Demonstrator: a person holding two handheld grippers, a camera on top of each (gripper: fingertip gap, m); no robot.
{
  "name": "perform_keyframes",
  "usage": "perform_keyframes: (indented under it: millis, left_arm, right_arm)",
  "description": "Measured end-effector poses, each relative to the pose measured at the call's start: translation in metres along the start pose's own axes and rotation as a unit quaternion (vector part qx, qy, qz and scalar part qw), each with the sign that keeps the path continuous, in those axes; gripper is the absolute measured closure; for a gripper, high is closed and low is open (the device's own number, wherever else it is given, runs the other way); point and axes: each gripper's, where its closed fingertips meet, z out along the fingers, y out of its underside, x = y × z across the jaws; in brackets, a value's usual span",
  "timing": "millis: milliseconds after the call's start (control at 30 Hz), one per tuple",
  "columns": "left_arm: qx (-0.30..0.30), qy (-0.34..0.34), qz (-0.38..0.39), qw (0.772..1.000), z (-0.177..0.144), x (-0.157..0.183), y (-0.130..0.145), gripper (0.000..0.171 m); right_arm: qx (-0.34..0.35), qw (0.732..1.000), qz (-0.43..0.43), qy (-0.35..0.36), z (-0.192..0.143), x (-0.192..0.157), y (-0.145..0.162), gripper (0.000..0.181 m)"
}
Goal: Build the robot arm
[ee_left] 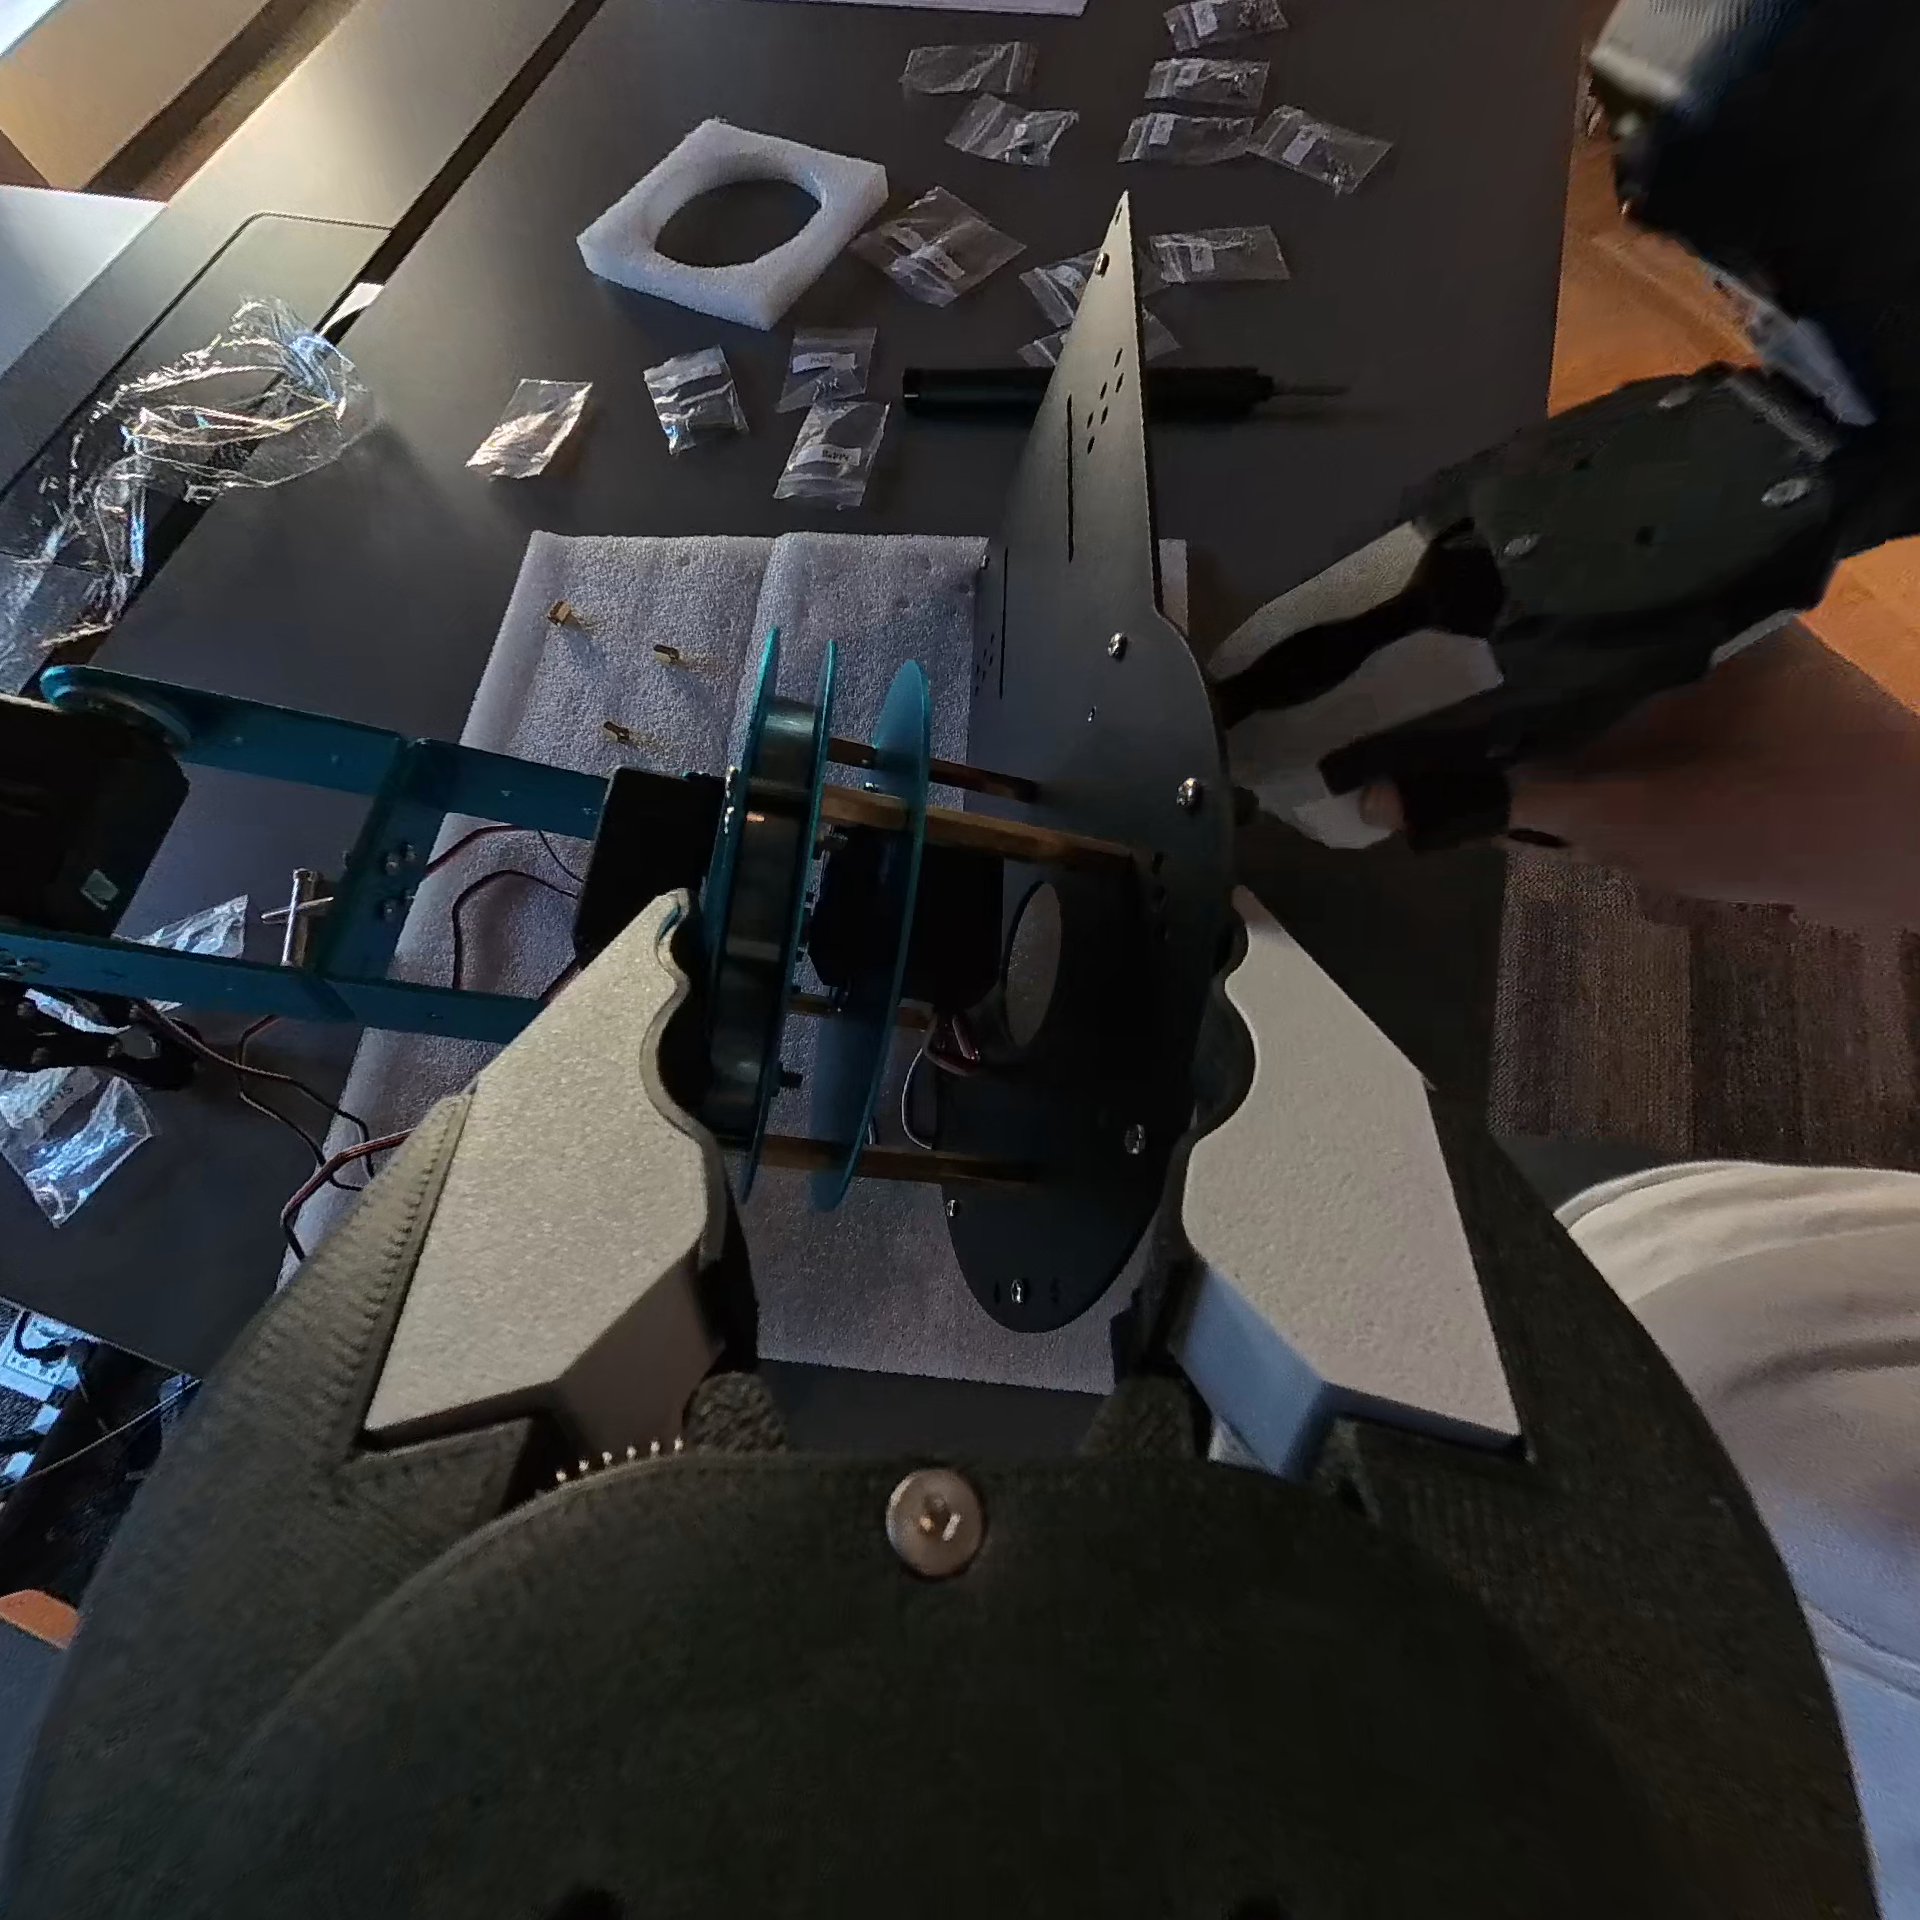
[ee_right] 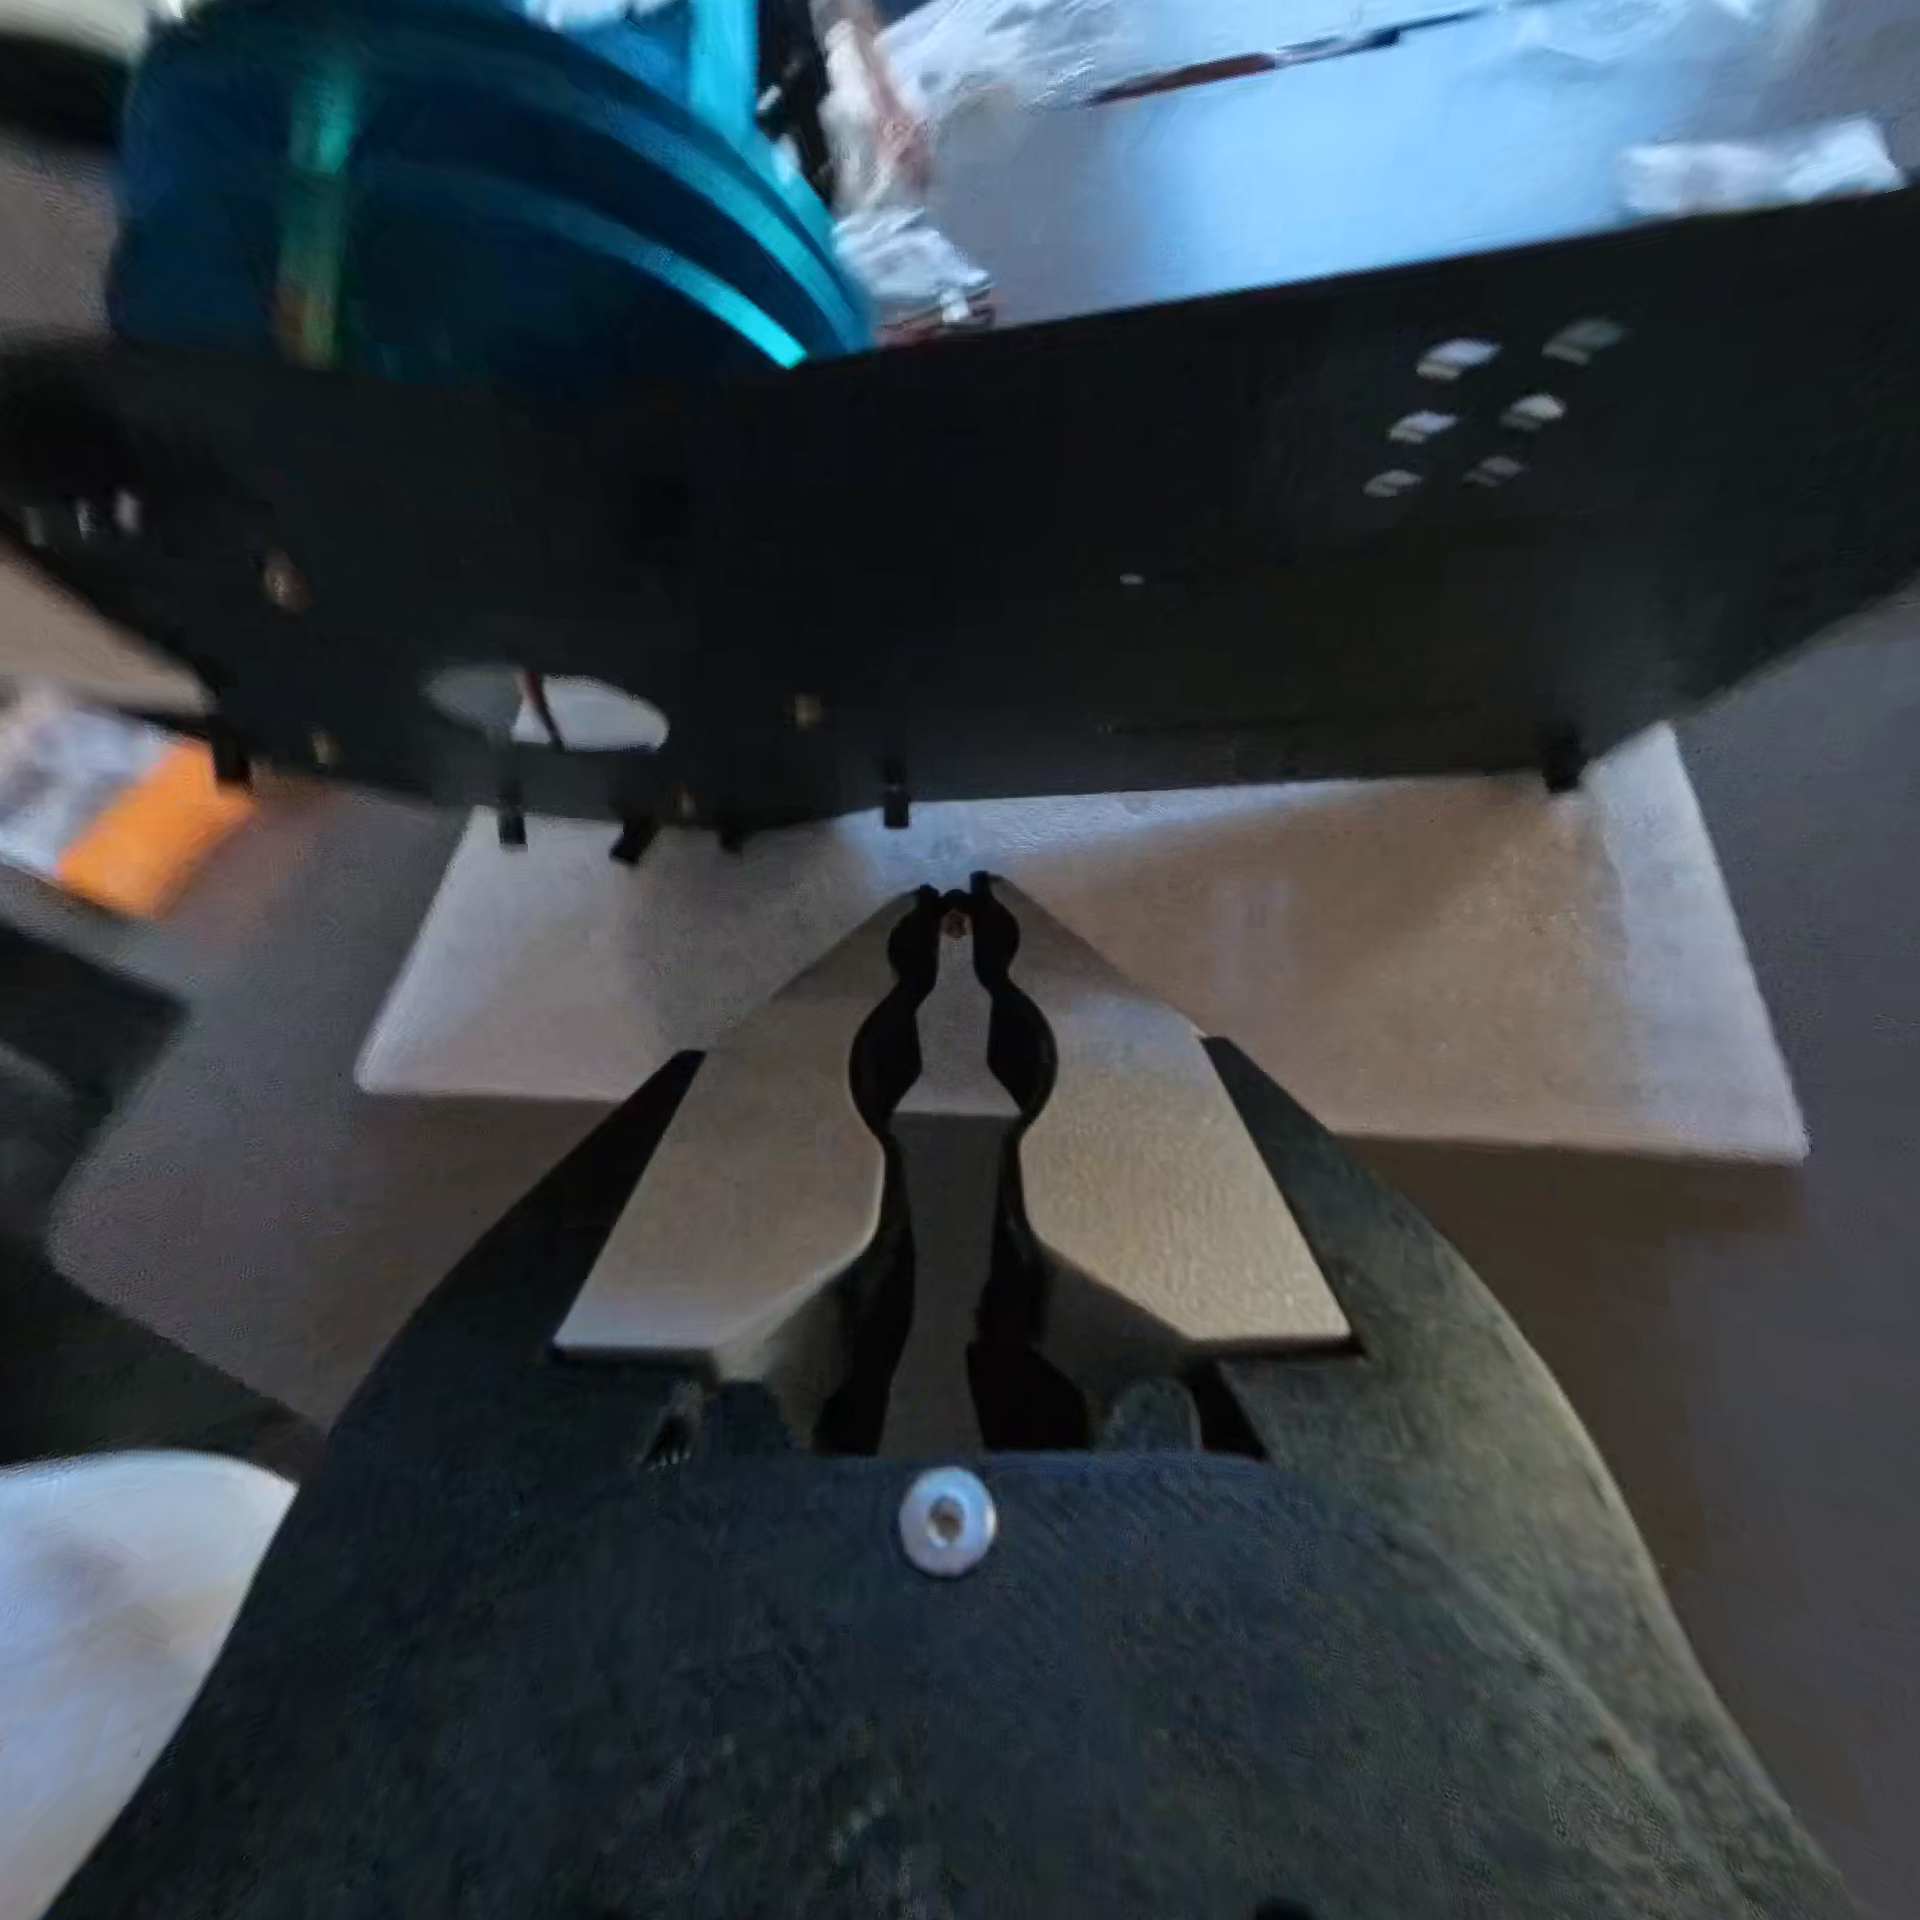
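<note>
— Black plate (ee_left: 1101, 790) stands on edge on foam (ee_left: 644, 665), clamped with teal discs (ee_left: 821, 883) inside left gripper (ee_left: 951, 935)?
— Yes. Right gripper (ee_right: 951, 902), just beside plate (ee_right: 935, 582), pinches a small screw (ee_right: 954, 921).

**Right tool pinches a tiny part below the black plate**

The right tool (ee_right: 951, 902) has its tips almost together on a small brownish piece (ee_right: 954, 921) (too small to identify). Just beyond stands a black perforated plate (ee_right: 1039, 582) on edge, resting on a white foam sheet (ee_right: 1351, 966) that lies on the dark bench (ee_right: 1818, 935). Blurred teal discs (ee_right: 468, 187) sit behind the plate, upper left.
</note>
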Motion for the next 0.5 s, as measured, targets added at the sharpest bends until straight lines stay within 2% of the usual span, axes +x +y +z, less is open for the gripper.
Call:
perform_keyframes:
  millis: [33,133,200,267,400,500]
  left_arm:
    - [0.000,0.000,0.000,1.000,0.000,0.000,0.000,0.077]
    - [0.001,0.000,-0.001,1.000,0.000,0.000,0.000,0.077]
    - [0.003,-0.001,-0.002,1.000,0.000,0.000,0.000,0.077]
    - [0.004,0.000,-0.002,1.000,0.000,0.000,0.000,0.077]
    - [-0.001,0.000,0.000,1.000,0.000,0.000,0.000,0.077]
    - [-0.006,0.001,0.001,1.000,0.000,0.000,0.000,0.077]
  right_arm:
    - [-0.003,0.999,-0.048,-0.015,0.004,-0.005,0.002,0.177]
    - [-0.068,0.989,-0.133,0.010,0.013,0.004,0.026,0.176]
    - [-0.074,0.988,-0.137,0.001,0.014,0.003,0.029,0.176]
    - [-0.083,0.987,-0.139,-0.016,0.013,0.003,0.031,0.165]
    - [-0.095,0.987,-0.123,-0.050,0.008,0.004,0.033,0.160]
    - [-0.096,0.981,-0.151,-0.075,0.003,0.001,0.034,0.151]
